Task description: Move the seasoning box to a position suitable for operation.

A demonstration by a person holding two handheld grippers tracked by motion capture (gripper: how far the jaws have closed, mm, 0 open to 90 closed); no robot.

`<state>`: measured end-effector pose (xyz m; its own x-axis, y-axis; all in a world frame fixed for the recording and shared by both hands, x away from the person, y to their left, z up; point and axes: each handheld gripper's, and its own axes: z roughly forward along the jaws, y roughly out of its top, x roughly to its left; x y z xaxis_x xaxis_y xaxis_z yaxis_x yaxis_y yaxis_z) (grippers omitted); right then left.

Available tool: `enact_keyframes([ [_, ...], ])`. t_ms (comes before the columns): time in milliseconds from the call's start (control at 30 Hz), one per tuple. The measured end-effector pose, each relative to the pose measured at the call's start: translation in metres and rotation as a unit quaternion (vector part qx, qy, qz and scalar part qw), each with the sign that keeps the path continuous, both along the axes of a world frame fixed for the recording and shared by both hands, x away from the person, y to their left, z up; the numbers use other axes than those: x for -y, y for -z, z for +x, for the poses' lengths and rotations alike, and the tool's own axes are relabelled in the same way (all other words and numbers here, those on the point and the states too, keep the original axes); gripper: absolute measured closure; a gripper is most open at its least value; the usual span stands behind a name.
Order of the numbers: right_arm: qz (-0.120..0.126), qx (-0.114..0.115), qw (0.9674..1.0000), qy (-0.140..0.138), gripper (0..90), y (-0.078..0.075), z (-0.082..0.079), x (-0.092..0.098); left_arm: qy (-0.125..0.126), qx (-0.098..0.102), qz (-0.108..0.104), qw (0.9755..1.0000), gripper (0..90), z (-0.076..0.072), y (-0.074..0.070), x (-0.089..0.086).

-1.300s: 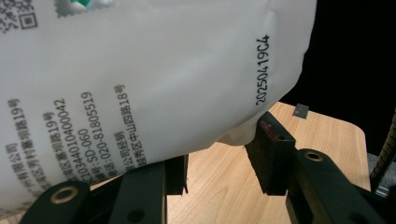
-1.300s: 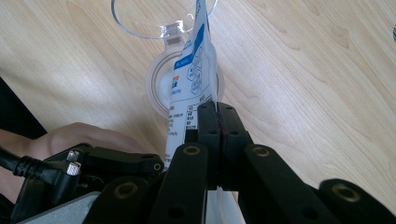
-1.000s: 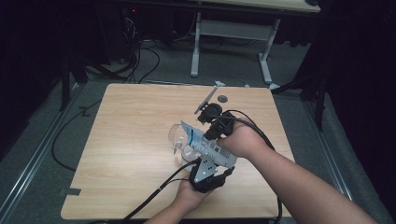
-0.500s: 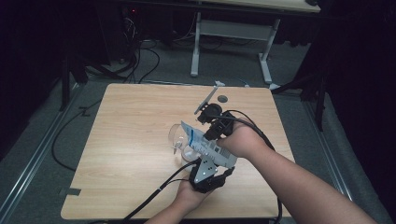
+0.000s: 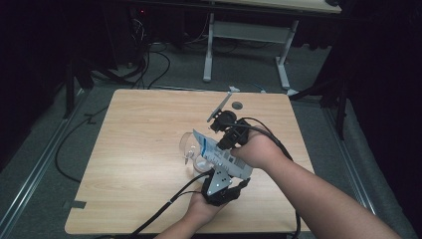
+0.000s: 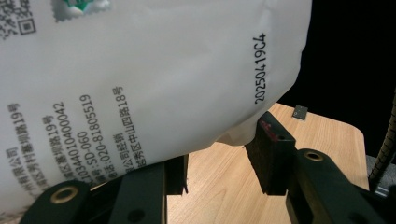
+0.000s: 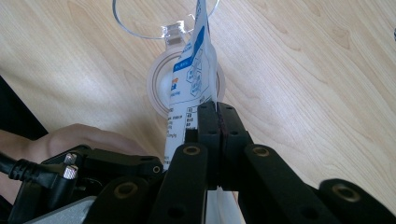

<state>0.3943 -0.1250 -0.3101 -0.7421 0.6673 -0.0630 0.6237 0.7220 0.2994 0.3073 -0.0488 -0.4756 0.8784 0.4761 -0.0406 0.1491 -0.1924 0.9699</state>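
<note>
Right gripper (image 7: 217, 116) pinches the pouch (image 7: 191, 70) edge; half-open left gripper (image 6: 219, 163) sits beneath it.

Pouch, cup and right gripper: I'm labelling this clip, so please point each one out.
Pouch (image 6: 154, 79): left gripper view, on its printed white face.
Cup (image 5: 188, 147): high view, on its clear rim left of the pouch.
Right gripper (image 7: 217, 122): right gripper view, between its fingers shut on the pouch's edge.

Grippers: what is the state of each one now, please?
Left gripper: open, jaws either side of the white pouch.
Right gripper: closed on the pouch's edge.
</note>
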Motion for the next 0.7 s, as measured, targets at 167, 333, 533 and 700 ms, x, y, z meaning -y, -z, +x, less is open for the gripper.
enact_keyframes([
  [167,-0.002,0.000,1.0000,0.000,89.9,0.0006,0.0001,-0.0004,0.000,0.000,0.000,1.0000,61.1,-0.0001,0.0001,0.0001],
  [333,-0.002,-0.001,1.0000,0.001,89.8,0.0008,0.0001,-0.0008,0.000,-0.001,0.000,1.0000,61.1,-0.0003,0.0001,0.0000],
  [533,-0.001,-0.001,1.0000,0.001,89.9,0.0014,0.0002,-0.0013,0.000,-0.002,-0.001,1.0000,61.1,-0.0002,-0.0001,0.0001],
  [700,-0.003,0.000,1.0000,-0.002,89.8,0.0013,0.0007,-0.0019,0.000,-0.001,-0.001,1.0000,61.1,0.0001,-0.0004,-0.0002],
])
